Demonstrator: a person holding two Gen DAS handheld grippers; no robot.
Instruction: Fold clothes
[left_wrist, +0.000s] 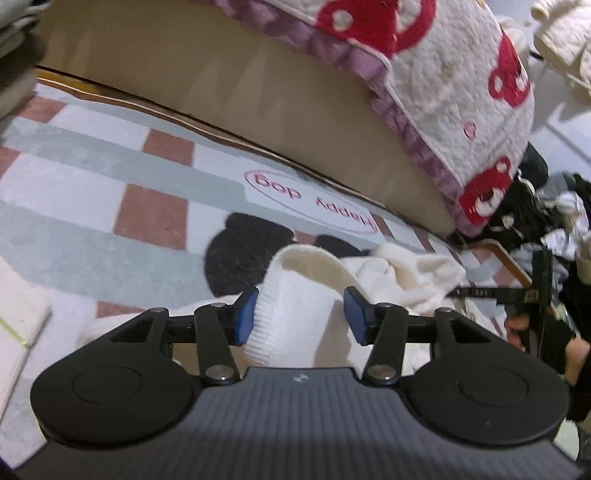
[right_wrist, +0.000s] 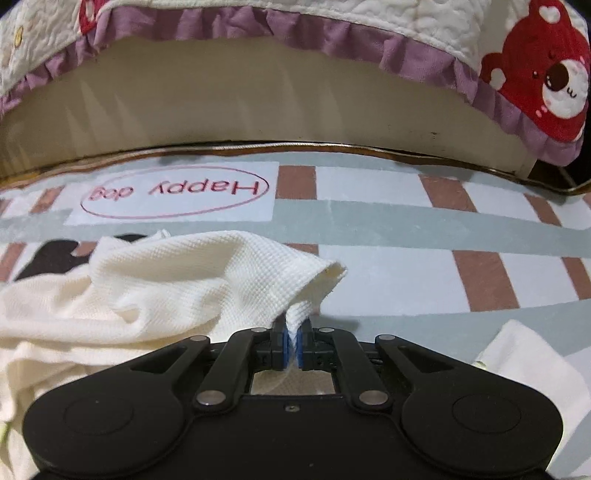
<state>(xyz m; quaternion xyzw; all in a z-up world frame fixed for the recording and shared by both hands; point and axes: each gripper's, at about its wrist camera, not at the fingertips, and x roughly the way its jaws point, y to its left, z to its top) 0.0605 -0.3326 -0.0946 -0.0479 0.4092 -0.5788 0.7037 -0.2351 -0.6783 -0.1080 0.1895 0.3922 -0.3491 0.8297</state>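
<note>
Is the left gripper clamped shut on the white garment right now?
No, the left gripper stands open, its blue pads set apart with the white garment's ribbed edge lying between them.

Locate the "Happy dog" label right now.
On the checked rug, upper left in the right wrist view, the label sits just beyond the cream garment, below the bed base.

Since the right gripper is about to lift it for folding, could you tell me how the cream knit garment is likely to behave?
The cream knit garment will probably be floppy: it already sags in soft folds from the right gripper, which pinches one edge. It looks light, since that small pinch holds a peak up. Its ribbed cuff between the open left gripper's fingers may stretch rather than slip.
</note>
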